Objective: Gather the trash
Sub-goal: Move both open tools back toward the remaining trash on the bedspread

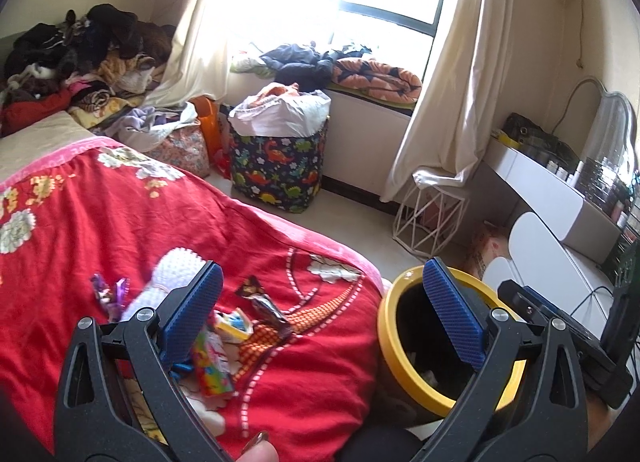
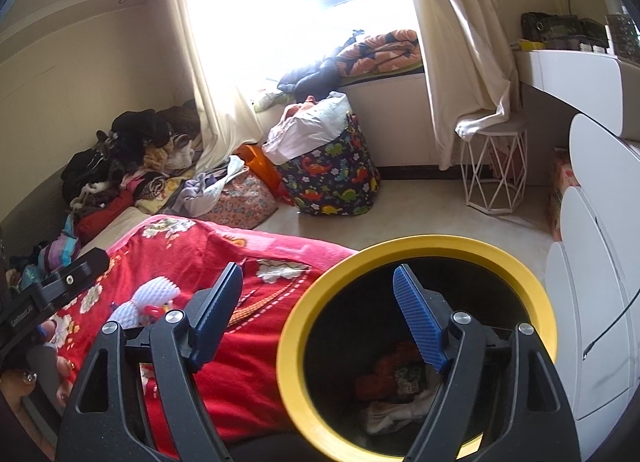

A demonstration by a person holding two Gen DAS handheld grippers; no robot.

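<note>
Beside the bed we see a bin (image 2: 416,250) with a yellow rim, and some trash (image 2: 400,390) lies at its bottom. Our right tool (image 2: 320,318) hangs over the bin's edge with its two sides wide apart and nothing between them. Our left tool (image 1: 324,326) is wide apart and empty too. More wrappers (image 1: 232,326) lie on the red blanket (image 1: 120,222), near a white fluffy toy (image 1: 176,274).
</note>
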